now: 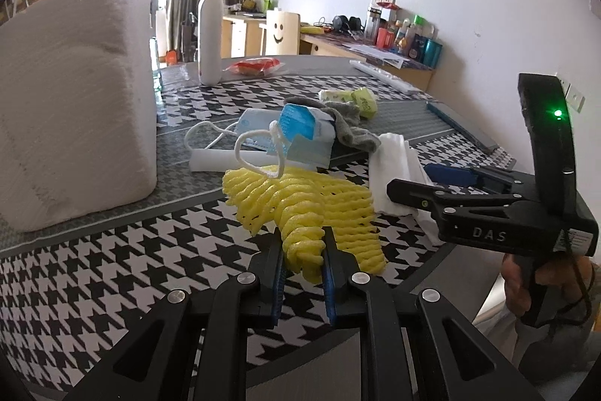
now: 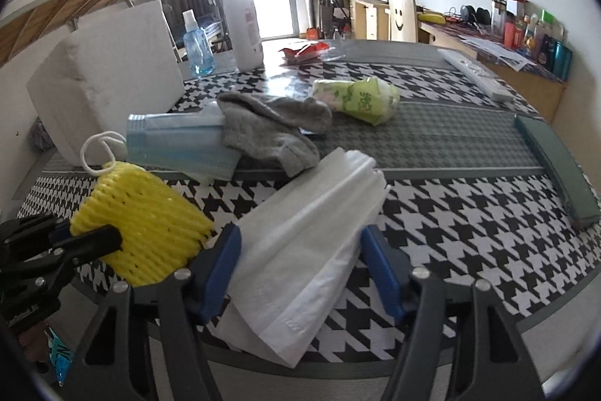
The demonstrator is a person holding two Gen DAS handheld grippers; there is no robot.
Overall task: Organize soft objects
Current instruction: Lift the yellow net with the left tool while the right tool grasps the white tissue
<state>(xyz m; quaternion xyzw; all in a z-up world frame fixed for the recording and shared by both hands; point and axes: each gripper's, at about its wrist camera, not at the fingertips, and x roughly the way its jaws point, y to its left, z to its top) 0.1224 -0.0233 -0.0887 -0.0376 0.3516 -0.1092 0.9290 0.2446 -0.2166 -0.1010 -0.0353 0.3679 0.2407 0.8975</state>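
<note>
My left gripper (image 1: 302, 245) is shut on a yellow foam net (image 1: 300, 205) near the table's front edge; the net (image 2: 142, 224) and that gripper (image 2: 90, 233) also show at the lower left of the right wrist view. A stack of white tissues (image 2: 300, 250) lies between the blue pads (image 2: 221, 265) of my right gripper (image 2: 300, 262), which stands open around it without squeezing it. In the left wrist view the right gripper (image 1: 409, 177) sits at the tissues (image 1: 394, 168). Behind lie blue face masks (image 2: 180, 145), a grey sock (image 2: 274, 126) and green tissue packs (image 2: 360, 96).
On the houndstooth table (image 2: 469, 213) a big white foam block (image 1: 75, 100) stands at the left. A white pump bottle (image 1: 209, 32), a blue spray bottle (image 2: 197, 47) and a red packet (image 1: 255, 65) are at the back. A dark green bar (image 2: 556, 168) and a white power strip (image 2: 477, 70) lie at the right.
</note>
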